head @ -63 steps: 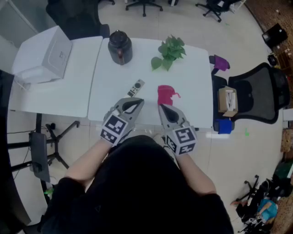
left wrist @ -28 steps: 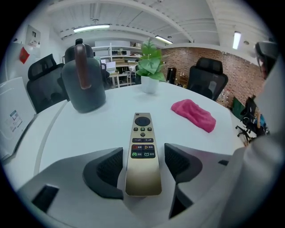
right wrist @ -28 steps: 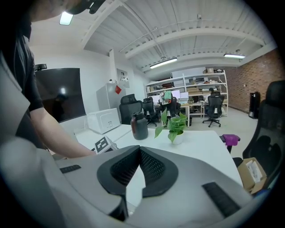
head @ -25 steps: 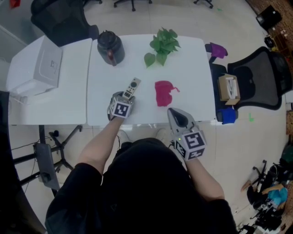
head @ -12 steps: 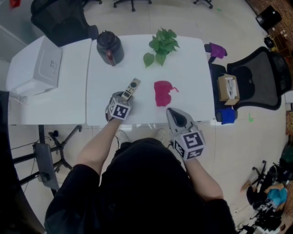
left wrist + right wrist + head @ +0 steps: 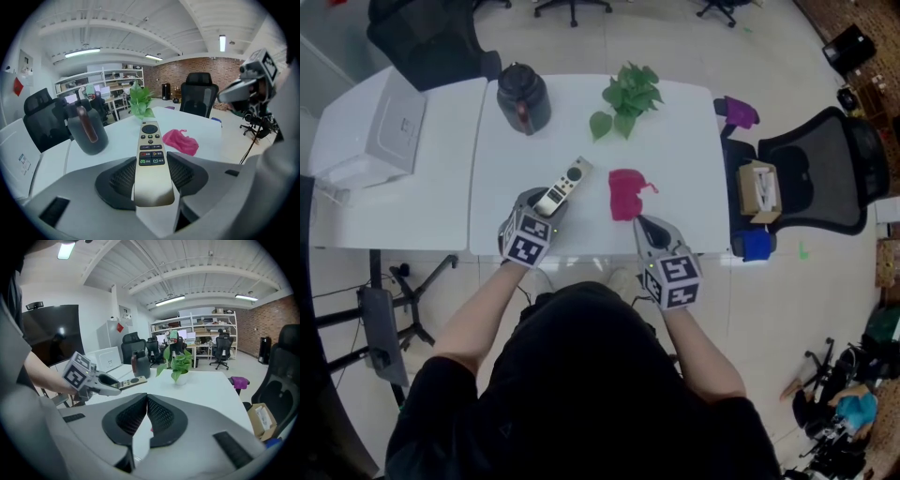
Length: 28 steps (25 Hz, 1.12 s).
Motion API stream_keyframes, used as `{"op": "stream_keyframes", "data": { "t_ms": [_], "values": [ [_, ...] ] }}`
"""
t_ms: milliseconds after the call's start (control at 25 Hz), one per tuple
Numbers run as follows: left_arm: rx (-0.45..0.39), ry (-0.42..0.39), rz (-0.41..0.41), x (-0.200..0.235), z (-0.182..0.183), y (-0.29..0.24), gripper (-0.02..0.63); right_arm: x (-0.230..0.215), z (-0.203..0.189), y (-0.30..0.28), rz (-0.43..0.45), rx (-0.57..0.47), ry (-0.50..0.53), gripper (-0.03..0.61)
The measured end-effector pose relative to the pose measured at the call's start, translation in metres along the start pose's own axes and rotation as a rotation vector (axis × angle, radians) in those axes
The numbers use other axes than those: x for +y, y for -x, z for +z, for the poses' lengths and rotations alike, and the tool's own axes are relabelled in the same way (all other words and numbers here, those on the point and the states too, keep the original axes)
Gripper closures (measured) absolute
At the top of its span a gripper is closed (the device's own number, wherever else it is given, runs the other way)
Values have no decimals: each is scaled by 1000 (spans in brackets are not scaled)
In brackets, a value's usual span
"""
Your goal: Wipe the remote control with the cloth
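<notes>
Change: a moment ago the left gripper point(image 6: 546, 200) sat low over the remote control point(image 6: 562, 188) on the table point(image 6: 684, 159). Now it has the remote clamped and raised, and the right gripper point(image 6: 643, 223) has moved up the frame towards the cloth point(image 6: 624, 194).
Left gripper: left of centre in the head view. Its two pads press on the sides of the remote's lower, button-free part, as the left gripper view point(image 6: 151, 169) shows.
Remote control: pale gold, buttons up, sticking out past the jaws towards the upper right of the head view. In the right gripper view it point(image 6: 125, 382) is clear of the tabletop, at left of centre.
Right gripper: lower centre of the head view, tip just below the cloth. Its jaws are pressed together with nothing between them point(image 6: 146, 404).
Cloth: crumpled, pink-red, lying on the table at the centre of the head view, just right of the remote; right of centre in the left gripper view point(image 6: 180, 141).
Table: white, across the upper half of the head view.
Also on the table: a dark jug point(image 6: 522, 97) at upper left and a leafy plant point(image 6: 626, 96) at upper centre.
</notes>
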State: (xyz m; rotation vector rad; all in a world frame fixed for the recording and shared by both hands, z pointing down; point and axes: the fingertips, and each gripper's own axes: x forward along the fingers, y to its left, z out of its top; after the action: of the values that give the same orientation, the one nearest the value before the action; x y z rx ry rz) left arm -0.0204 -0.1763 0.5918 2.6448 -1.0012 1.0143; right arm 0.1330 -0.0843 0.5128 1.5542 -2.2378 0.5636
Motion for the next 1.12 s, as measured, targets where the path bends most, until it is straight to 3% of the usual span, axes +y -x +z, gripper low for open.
{"op": "stream_keyframes", "data": {
  "t_ms": [280, 560, 840, 1040, 1120],
  "values": [
    [-106, -52, -2, -17, 45, 56, 404, -35, -22, -47, -75, 88, 19, 412],
    [-162, -101, 12, -29, 80, 98, 405, -67, -57, -109, -124, 234, -3, 317],
    [-184, -163, 36, -36, 100, 123, 405, -73, -87, -152, -127, 386, -39, 307],
    [-177, -167, 50, -35, 101, 129, 405, -87, -122, -152, -179, 542, -94, 307],
    [-174, -166, 55, -35, 100, 129, 405, -90, -122, -152, -188, 540, -82, 312]
  ]
}}
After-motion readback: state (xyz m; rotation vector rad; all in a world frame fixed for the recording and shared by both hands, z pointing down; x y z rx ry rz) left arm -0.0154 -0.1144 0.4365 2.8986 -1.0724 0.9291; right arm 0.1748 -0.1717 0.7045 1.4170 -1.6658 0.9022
